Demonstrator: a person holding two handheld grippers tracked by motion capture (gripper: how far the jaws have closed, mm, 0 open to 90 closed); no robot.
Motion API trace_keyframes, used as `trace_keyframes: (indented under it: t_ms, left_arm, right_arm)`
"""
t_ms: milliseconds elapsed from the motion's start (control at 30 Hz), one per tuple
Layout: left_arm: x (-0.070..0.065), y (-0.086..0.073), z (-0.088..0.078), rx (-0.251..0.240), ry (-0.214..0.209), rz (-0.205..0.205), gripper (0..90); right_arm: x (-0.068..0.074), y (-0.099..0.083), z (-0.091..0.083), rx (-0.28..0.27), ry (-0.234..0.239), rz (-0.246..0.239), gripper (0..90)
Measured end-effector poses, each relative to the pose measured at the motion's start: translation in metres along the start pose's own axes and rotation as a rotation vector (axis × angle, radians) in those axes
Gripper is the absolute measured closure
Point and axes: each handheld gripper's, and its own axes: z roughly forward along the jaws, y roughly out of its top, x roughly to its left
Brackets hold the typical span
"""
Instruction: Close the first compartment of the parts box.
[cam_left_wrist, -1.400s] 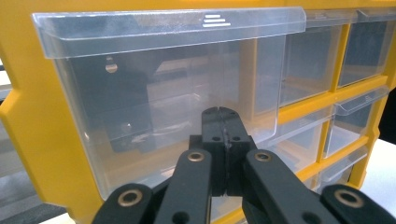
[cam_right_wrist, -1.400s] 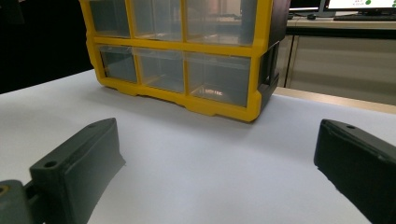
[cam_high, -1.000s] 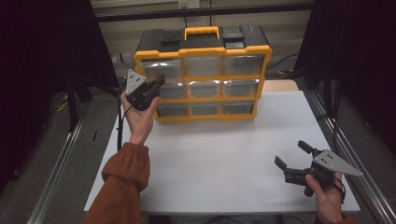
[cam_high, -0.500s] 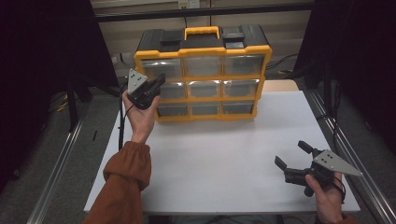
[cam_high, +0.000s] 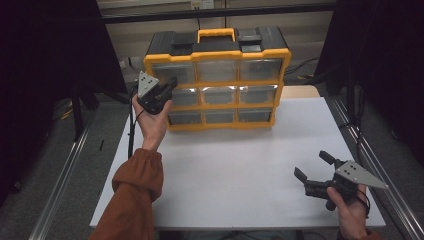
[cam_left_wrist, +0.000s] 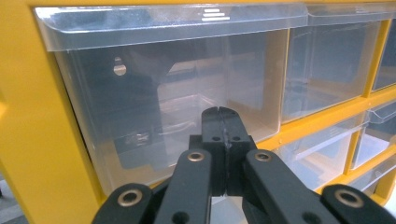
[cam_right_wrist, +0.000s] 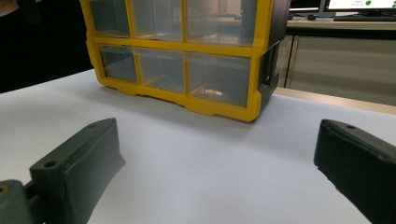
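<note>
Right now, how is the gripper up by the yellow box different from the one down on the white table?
The left gripper is shut, raised against the organizer; the right gripper is open, low over the table near its front edge. Both are black, hand-held and hold nothing.

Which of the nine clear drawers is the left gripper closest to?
The middle-row left-column drawer: the shut left gripper is raised right at its front, while the other drawers lie farther right, above or below.

The left gripper hides part of the organizer's left middle drawer.
</note>
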Motion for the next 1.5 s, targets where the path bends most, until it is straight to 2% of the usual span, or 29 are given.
trace_keyframes:
  t_ms: [467, 500, 733, 1033, 1100, 1233, 1400, 1500]
  left_arm:
    - [0.004, 0.001, 0.007, 0.010, 0.008, -0.005, 90.0]
    - [0.003, 0.001, 0.008, 0.002, 0.008, -0.016, 90.0]
    - [0.005, 0.001, 0.007, 0.012, 0.007, 0.000, 90.0]
    - [0.005, 0.001, 0.007, 0.004, 0.004, -0.028, 90.0]
    - [0.004, 0.002, 0.005, 0.014, 0.011, -0.023, 86.6]
    - [0.005, 0.004, 0.002, 0.009, -0.013, -0.011, 82.5]
    - [0.003, 0.005, -0.001, 0.011, -0.023, 0.002, 78.4]
    - [0.001, 0.004, -0.002, 0.017, -0.033, -0.005, 71.3]
  right_arm:
    - [-0.001, 0.000, 0.000, -0.001, 0.002, -0.003, 0.5]
    - [-0.001, 0.000, 0.000, -0.001, 0.002, -0.002, 0.5]
    - [0.000, 0.000, 0.001, -0.001, 0.004, 0.002, 0.5]
    - [0.000, 0.000, 0.000, -0.001, 0.004, 0.001, 0.5]
    - [0.000, 0.000, 0.000, -0.003, 0.002, 0.000, 0.5]
    - [0.000, 0.000, 0.001, -0.003, 0.002, 0.001, 0.5]
    - [0.000, 0.000, 0.001, -0.004, 0.003, 0.003, 0.5]
    - [0.000, 0.000, 0.000, -0.002, 0.001, 0.000, 0.5]
